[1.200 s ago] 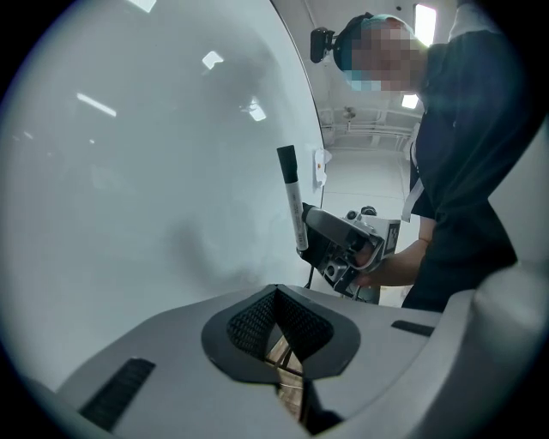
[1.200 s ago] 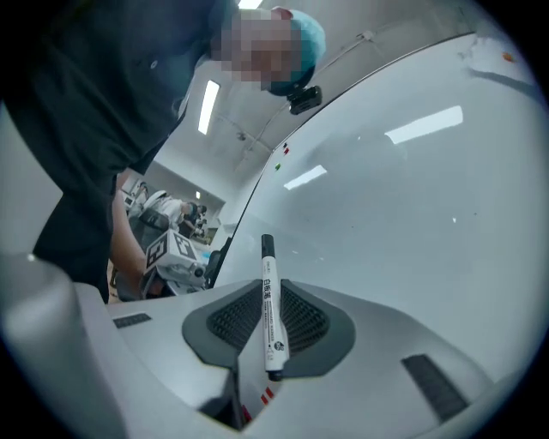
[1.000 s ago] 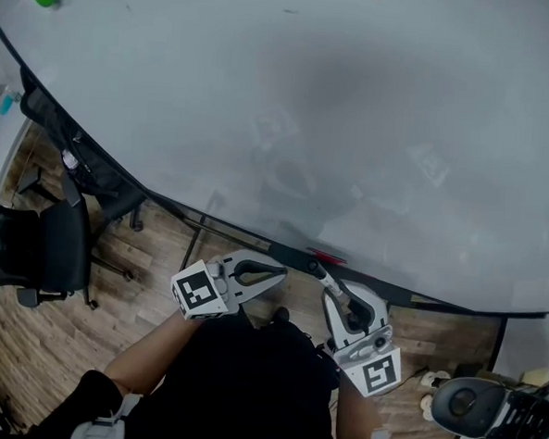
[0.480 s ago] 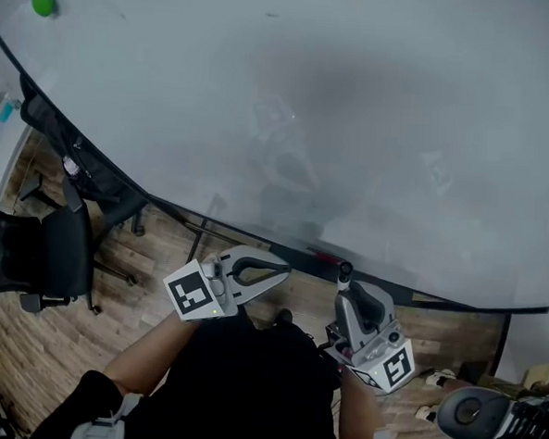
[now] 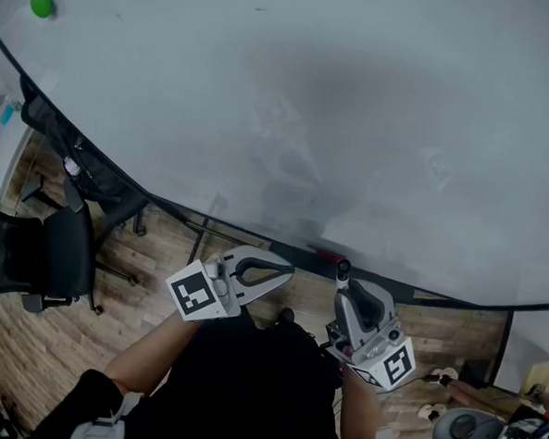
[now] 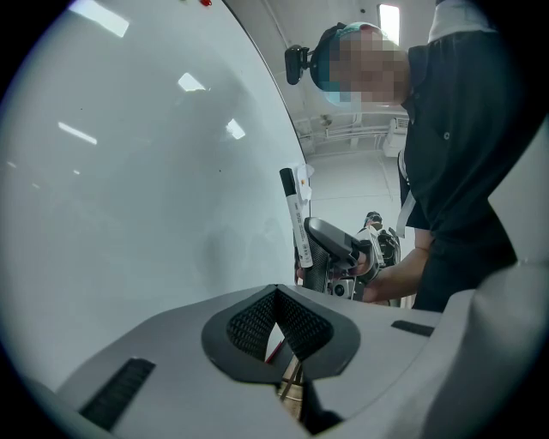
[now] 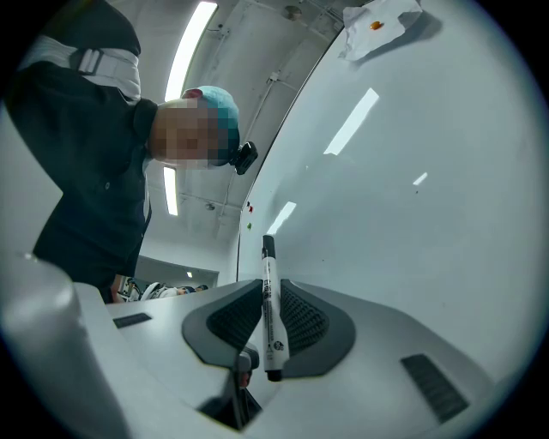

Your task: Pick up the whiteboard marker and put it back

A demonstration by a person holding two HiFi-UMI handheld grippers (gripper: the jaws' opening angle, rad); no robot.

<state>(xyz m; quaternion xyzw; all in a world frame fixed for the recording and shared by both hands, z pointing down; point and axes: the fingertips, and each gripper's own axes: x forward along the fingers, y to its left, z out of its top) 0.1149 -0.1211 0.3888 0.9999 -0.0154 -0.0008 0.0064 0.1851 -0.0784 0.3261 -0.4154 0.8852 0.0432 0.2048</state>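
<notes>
**A:** Head view first. Where are the two tools?

**B:** Both are low, in front of the whiteboard (image 5: 354, 126). The left gripper (image 5: 285, 268) lies roughly level and points right. The right gripper (image 5: 345, 283) points up at the board's bottom rail (image 5: 437, 298). The whiteboard marker (image 5: 343, 267) sticks out past its tips, dark end up, close to that rail.

**A:** Anything on the rail?

**B:** A short red item (image 5: 326, 255), too small to identify.

**A:** Left gripper view?

**B:** The jaws are together, tips touching, with nothing pinched between them. Beyond them the right gripper (image 6: 339, 249) holds the marker upright, just beside the board's edge.

**A:** Right gripper view?

**B:** The jaws are clamped on the marker's white barrel, one pad on each side. The black cap stands above the tips and the lower end hangs below the pads. The board fills the right side, and the marker is apart from it.
</notes>
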